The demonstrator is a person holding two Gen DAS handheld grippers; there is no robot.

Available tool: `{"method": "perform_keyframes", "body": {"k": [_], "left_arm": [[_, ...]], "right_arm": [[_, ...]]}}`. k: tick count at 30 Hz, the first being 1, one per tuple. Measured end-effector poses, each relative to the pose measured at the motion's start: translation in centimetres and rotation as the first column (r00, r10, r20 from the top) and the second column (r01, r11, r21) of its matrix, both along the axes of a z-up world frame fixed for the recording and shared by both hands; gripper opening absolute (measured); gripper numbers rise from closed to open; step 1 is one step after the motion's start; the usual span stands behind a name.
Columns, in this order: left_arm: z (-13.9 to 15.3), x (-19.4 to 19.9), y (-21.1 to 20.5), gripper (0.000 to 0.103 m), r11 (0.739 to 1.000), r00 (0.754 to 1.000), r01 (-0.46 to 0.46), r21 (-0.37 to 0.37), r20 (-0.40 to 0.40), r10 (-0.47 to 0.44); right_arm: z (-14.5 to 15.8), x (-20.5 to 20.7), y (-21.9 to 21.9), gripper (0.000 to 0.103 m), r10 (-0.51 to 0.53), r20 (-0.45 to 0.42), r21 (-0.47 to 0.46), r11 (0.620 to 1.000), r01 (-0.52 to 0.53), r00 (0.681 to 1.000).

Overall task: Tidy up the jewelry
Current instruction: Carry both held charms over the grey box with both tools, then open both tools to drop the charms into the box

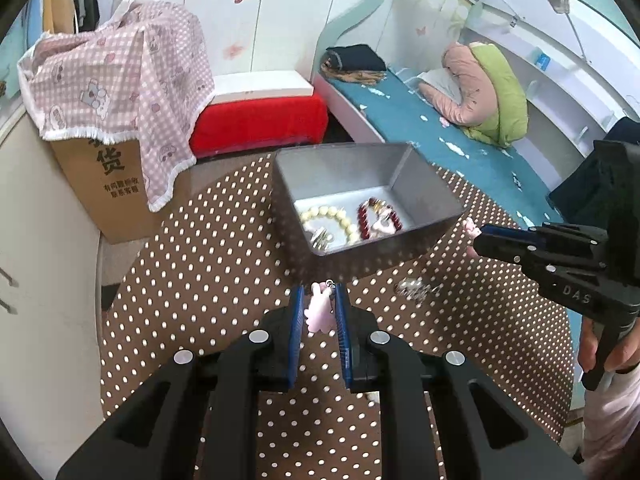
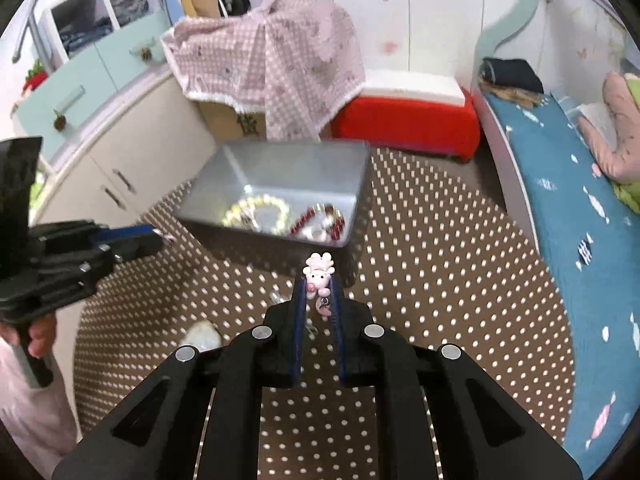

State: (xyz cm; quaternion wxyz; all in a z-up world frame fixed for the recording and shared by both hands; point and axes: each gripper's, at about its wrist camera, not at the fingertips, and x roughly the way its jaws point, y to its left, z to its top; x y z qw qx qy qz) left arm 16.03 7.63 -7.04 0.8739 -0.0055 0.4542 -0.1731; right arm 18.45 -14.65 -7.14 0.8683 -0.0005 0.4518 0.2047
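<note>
My left gripper (image 1: 319, 296) is shut on a pale pink rabbit charm (image 1: 318, 314), held above the brown dotted tablecloth (image 1: 208, 264). My right gripper (image 2: 318, 285) is shut on a pink pig charm (image 2: 318, 274), whose head sticks out past the pads. Just beyond both grippers stands a grey open box (image 1: 424, 216) (image 2: 280, 172). Inside lie a cream bead bracelet (image 1: 332, 218) (image 2: 260, 210) and a dark red bead bracelet (image 1: 382, 216) (image 2: 324, 220). A small silver piece (image 1: 414, 290) lies on the cloth in front of the box.
A white lump (image 2: 204, 336) lies on the cloth near the right gripper. Behind the round table are a cardboard box under a pink checked cloth (image 1: 116, 80), a red stool (image 1: 260, 120) and a bed with a blue sheet (image 1: 460, 144). A hand (image 1: 600, 344) holds the right gripper's handle.
</note>
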Motion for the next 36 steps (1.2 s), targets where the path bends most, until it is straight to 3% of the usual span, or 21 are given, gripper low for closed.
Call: {"method": "perform_keyframes", "body": {"k": [10,18,19,20,21,22,23,28,36], "left_arm": [[5.0,3.1,-2.0,0.014,0.999,0.995,0.039,0.01,0.093,-0.04],[4.0,6.6,-3.5,0.015,0.999,0.996,0.051,0.003,0.072,-0.051],[3.7,6.9,-3.5,0.016,0.999,0.997,0.044,0.0,0.066,-0.044],[3.5,7.1,-3.5,0.023,0.999,0.997,0.04,0.0,0.058,-0.04],[3.2,7.3,-3.4,0.031,0.999,0.998,0.037,0.001,0.05,-0.037],[3.0,7.3,-3.3,0.046,1.0,0.999,0.026,0.003,0.046,-0.027],[2.9,7.2,-3.1,0.051,1.0,0.999,0.015,0.004,0.047,-0.015],[2.5,5.0,-2.3,0.051,0.999,0.999,0.001,0.032,0.04,-0.003],[-0.8,-1.0,-1.7,0.052,0.999,1.0,0.003,0.049,-0.029,-0.002]], "right_arm": [[4.1,3.0,1.1,0.013,-0.005,0.084,0.022,1.0,0.003,0.996],[3.3,6.4,2.5,0.015,0.002,0.061,0.08,0.997,-0.007,0.998],[3.1,6.6,2.8,0.017,0.0,0.055,0.071,0.997,-0.004,0.998],[3.0,6.7,2.8,0.023,-0.003,0.051,0.063,0.998,-0.001,0.999],[2.9,6.7,2.9,0.049,-0.005,0.053,0.062,0.998,0.002,0.999],[2.9,6.5,2.8,0.075,-0.015,0.064,0.055,0.998,0.012,0.998],[3.0,6.2,2.7,0.077,-0.026,0.079,0.044,0.999,0.022,0.997],[2.6,3.8,1.9,0.077,-0.02,0.09,-0.012,1.0,0.021,0.996],[-2.2,0.0,3.0,0.077,0.099,-0.03,-0.09,0.991,-0.101,0.995]]}}
